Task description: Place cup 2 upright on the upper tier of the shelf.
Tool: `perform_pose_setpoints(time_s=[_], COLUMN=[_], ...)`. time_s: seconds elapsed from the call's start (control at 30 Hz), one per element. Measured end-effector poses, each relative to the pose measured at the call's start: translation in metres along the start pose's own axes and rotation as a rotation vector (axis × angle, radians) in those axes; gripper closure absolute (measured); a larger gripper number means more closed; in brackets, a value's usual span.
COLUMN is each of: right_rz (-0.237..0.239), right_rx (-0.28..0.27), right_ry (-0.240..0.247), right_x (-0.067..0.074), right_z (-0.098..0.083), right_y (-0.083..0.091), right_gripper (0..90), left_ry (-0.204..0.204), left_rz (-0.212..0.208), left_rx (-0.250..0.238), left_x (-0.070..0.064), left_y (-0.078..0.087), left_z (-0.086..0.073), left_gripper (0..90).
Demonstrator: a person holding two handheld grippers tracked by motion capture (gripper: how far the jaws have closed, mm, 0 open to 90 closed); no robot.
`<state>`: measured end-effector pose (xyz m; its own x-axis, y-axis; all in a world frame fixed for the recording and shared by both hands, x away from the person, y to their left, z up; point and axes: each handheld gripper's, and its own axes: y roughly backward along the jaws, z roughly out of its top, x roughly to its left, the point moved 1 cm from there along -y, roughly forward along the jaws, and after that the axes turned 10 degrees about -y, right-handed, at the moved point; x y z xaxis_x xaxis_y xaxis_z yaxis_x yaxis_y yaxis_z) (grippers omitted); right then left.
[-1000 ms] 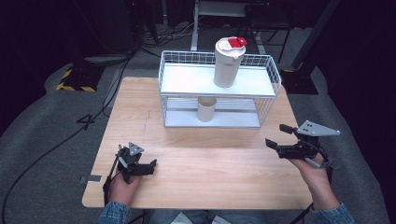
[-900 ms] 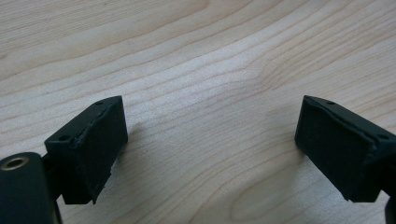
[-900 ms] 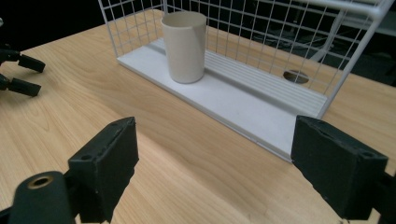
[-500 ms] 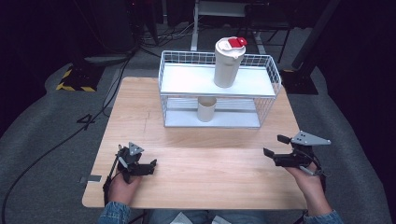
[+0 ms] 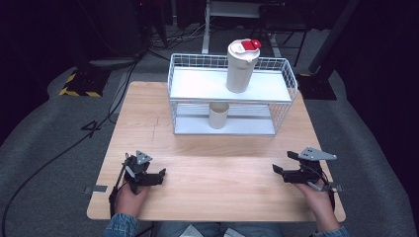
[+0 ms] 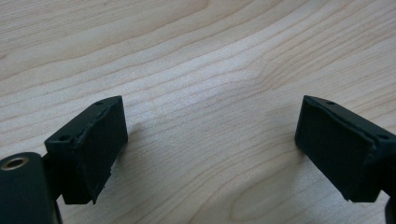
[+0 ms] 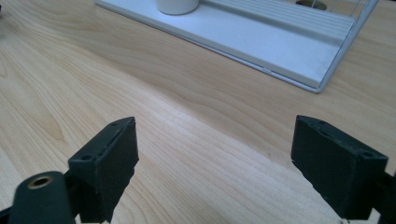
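A white wire rack [image 5: 191, 84] stands at the back of the wooden table [image 5: 217, 163]. A tall white tumbler with a red lid [image 5: 241, 66] is on its top shelf, and a small beige cup [image 5: 218, 114] stands on the lower shelf. My left gripper [image 5: 157, 177] rests low at the table's front left, open, with bare wood between its jaws [image 6: 210, 149]. My right gripper [image 5: 284, 164] hovers just above the front right, open and holding nothing [image 7: 215, 163]. In the right gripper view it faces the rack's base [image 7: 261, 44] and the cup's bottom [image 7: 176, 5].
Bare wood stretches between the two grippers and the rack. Beyond the table lie dark grey floor, cables [image 5: 74, 143] and a yellow-black striped block [image 5: 79, 86] at the left. A dark post [image 5: 331, 44] rises at the back right.
My right hand has come down toward the table at the front right, jaws as wide as before. The left hand, the rack, the tumbler and the cup have not moved.
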<state>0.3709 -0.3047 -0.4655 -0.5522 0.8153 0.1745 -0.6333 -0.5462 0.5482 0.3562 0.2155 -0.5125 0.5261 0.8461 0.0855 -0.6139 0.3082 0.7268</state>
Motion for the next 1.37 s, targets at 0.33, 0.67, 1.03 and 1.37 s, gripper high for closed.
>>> perform_pose_setpoints(time_s=[0.33, 0.67, 1.03, 1.37], right_rz=[-0.028, -0.053, -0.078, -0.127], right_rx=[0.077, 0.115, 0.157, 0.165], right_ry=[-0.015, 0.01, 0.007, -0.028], right_x=[0.0, 0.001, 0.0, 0.0], right_z=[-0.021, -0.03, -0.034, -0.034], right_y=[-0.014, -0.025, -0.033, -0.034], right_gripper=[15.2, 15.0, 13.6, 6.1], left_ry=[0.0, -0.001, 0.0, 0.0], left_rz=[0.0, 0.0, 0.0, 0.0], left_rx=[0.0, 0.0, 0.0, 0.0], left_x=[0.0, 0.0, 0.0, 0.0], left_y=[0.0, 0.0, 0.0, 0.0], left_z=[0.0, 0.0, 0.0, 0.0], left_gripper=[9.9, 9.9, 9.9, 9.9])
